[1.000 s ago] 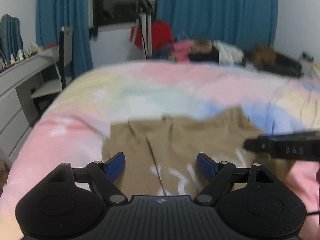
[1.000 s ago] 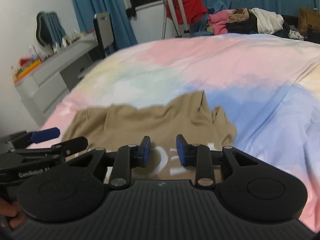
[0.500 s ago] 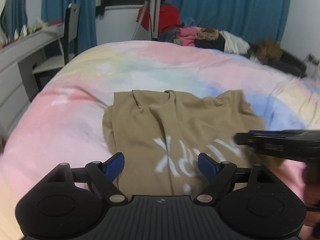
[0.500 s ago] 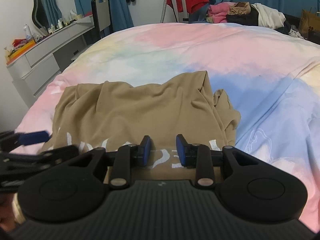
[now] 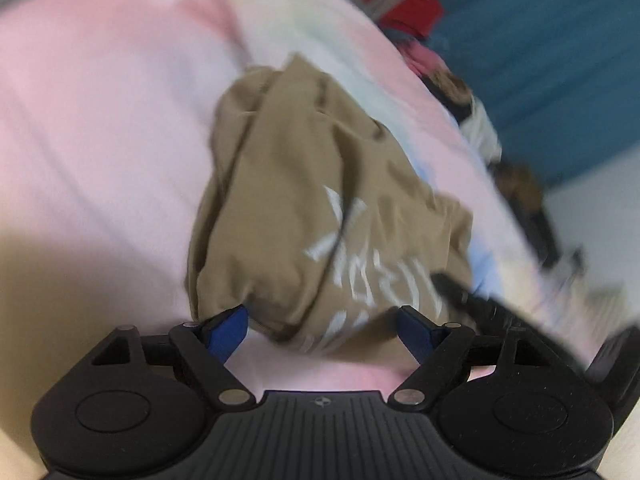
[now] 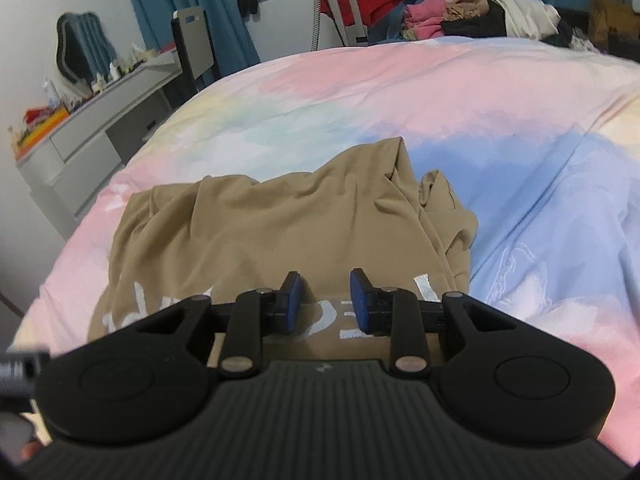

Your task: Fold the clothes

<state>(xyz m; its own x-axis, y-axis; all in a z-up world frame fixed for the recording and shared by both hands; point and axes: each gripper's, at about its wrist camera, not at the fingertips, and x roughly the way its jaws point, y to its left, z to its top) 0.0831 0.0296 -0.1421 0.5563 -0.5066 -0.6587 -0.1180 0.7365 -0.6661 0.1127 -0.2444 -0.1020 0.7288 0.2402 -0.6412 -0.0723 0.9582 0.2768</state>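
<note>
The tan printed T-shirt [image 6: 280, 232] lies rumpled and partly doubled over on the pastel duvet [image 6: 400, 92]. The left gripper [image 5: 320, 320] gapes wide at its near hem; the right gripper [image 6: 326, 304] stands part-open over the lettering — neither grips cloth. A pinch here could take one layer only, so the fold would skew.

Both wrist cams sit low and close over the tan shirt [image 5: 320, 200] [image 6: 280, 220]; left view's tilted and blurry.
</note>
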